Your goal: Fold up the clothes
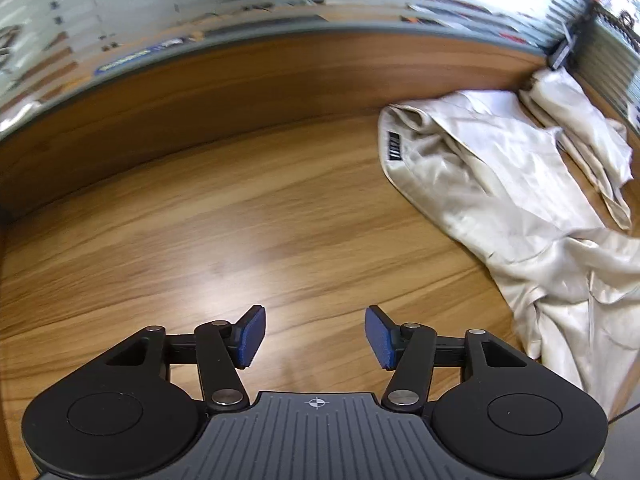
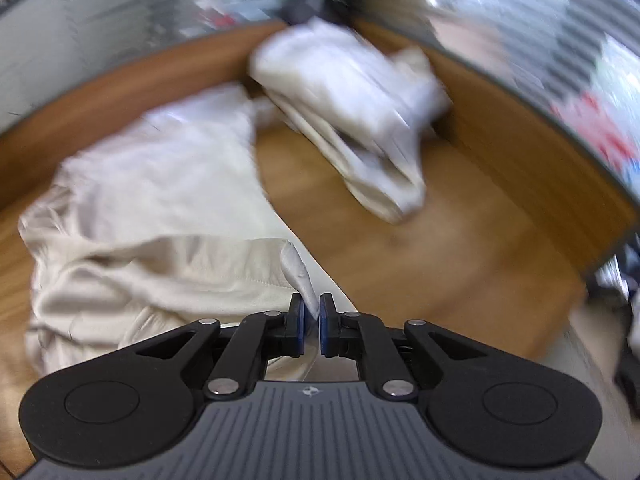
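Observation:
A crumpled cream garment (image 1: 500, 184) with a dark label at its collar lies on the right of the wooden table (image 1: 240, 208). My left gripper (image 1: 315, 336) hovers over bare wood to the left of it, open, with nothing between its blue pads (image 1: 252, 336). In the blurred right wrist view the same cream garment (image 2: 160, 184) spreads to the left. A corner of the cloth (image 2: 298, 268) stands up between the pads of my right gripper (image 2: 312, 320), which is nearly closed on it. A second, bundled pale piece (image 2: 352, 120) lies further back.
A raised wooden rim (image 1: 240, 80) runs along the table's far side, with a ribbed wall behind it. The pale bundle (image 1: 580, 132) sits in the back right corner. Dark blurred objects (image 2: 628, 320) stand off the table's right edge.

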Action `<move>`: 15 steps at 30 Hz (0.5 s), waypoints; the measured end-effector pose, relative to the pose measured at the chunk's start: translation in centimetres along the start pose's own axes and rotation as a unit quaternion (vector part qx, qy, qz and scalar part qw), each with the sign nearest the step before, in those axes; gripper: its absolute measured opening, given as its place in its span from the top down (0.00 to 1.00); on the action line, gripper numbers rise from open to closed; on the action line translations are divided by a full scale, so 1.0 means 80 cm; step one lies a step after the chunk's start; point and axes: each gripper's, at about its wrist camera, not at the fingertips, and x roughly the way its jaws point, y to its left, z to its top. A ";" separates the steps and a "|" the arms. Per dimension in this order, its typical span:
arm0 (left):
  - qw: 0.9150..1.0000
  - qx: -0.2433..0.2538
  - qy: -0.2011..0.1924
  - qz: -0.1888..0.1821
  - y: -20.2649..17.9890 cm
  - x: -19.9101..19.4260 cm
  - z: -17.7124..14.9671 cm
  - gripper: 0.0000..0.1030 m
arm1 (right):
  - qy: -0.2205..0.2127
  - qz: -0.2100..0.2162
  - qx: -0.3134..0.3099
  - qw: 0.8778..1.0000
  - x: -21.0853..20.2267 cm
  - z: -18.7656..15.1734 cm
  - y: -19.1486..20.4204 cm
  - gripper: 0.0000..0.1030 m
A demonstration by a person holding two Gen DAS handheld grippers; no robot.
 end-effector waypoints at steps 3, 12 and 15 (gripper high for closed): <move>1.000 0.020 0.009 -0.010 -0.020 0.020 0.010 0.42 | 0.010 -0.012 0.002 1.000 -0.002 -0.027 -0.009 0.73; 0.994 0.069 0.028 -0.085 -0.091 0.068 0.054 0.41 | 0.013 0.061 0.003 0.998 -0.047 -0.080 0.029 0.63; 0.987 0.088 0.042 -0.125 -0.121 0.083 0.060 0.41 | 0.019 0.092 0.004 0.996 -0.056 -0.097 0.052 0.60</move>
